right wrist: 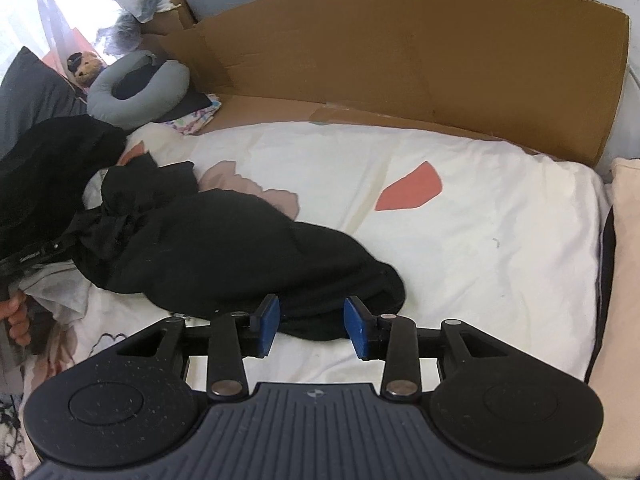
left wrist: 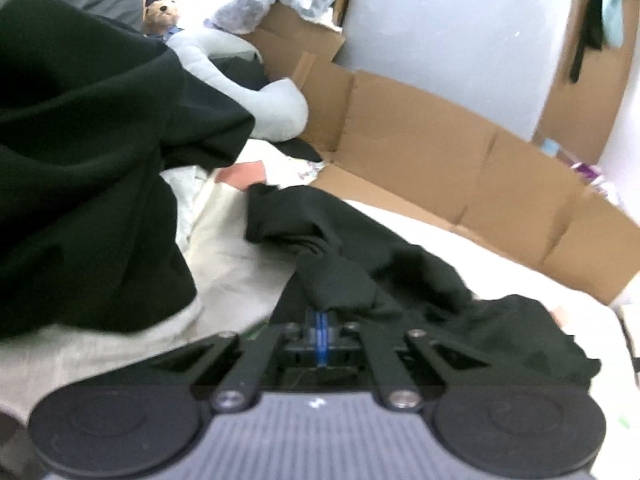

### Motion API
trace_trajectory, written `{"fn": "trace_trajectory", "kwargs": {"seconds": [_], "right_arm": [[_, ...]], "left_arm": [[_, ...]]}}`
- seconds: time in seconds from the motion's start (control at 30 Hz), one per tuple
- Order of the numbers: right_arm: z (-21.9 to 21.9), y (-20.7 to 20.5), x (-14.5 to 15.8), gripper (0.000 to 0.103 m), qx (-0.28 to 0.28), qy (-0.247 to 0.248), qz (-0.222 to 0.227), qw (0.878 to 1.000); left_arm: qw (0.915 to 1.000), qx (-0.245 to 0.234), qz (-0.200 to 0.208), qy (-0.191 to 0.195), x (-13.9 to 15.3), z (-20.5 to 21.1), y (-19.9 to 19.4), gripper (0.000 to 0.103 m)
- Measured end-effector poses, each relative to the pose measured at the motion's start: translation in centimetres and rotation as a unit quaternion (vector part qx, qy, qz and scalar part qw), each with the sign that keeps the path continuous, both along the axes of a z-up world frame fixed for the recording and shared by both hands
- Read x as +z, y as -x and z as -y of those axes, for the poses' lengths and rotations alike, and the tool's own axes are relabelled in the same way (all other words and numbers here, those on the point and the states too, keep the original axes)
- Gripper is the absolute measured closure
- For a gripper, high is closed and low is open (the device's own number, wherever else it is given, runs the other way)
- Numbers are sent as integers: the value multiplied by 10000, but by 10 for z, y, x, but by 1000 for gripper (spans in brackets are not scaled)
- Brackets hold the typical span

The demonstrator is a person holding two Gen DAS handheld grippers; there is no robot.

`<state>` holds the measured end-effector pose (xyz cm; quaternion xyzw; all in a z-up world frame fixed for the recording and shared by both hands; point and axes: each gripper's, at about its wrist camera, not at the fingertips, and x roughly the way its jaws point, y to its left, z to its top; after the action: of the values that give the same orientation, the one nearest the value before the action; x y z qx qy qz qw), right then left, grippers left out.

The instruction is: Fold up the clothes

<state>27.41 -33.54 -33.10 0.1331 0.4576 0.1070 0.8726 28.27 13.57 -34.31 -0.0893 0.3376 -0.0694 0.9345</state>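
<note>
A crumpled black garment lies on the white bed sheet. My right gripper stands open at its near edge. A fold of the black cloth lies between the blue pads, and the pads do not press on it. In the left wrist view my left gripper is shut, its blue pads together on a pinch of the black garment, which bunches over the fingertips. A person's hand shows at the left edge of the right wrist view.
A second heap of black cloth sits at the left, large in the left wrist view. A cardboard wall lines the far side of the bed. A grey neck pillow and a teddy bear lie at the back left.
</note>
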Motion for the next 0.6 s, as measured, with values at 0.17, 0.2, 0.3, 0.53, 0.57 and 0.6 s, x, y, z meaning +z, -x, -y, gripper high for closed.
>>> {"fn": "trace_trajectory", "kwargs": {"seconds": [0.17, 0.2, 0.3, 0.53, 0.57, 0.6], "right_arm": [[-6, 6, 1, 58, 71, -111, -44, 9999], [-7, 8, 1, 58, 86, -135, -55, 9999], [-13, 11, 0, 56, 133, -248, -104, 9995], [-42, 22, -2, 52, 417, -625, -267, 9968], [-46, 24, -2, 51, 462, -680, -284, 9962], [-51, 25, -1, 51, 508, -736, -302, 9955]], "left_arm": [[9997, 7, -65, 256, 11, -1, 36, 103], [9996, -6, -89, 286, 11, -1, 43, 103], [9988, -17, -198, 457, 12, -1, 59, 103], [9955, -370, -491, 722, 11, 20, 93, 103], [9948, -434, -524, 761, 10, 24, 97, 103], [9940, -499, -556, 800, 10, 28, 101, 103]]}}
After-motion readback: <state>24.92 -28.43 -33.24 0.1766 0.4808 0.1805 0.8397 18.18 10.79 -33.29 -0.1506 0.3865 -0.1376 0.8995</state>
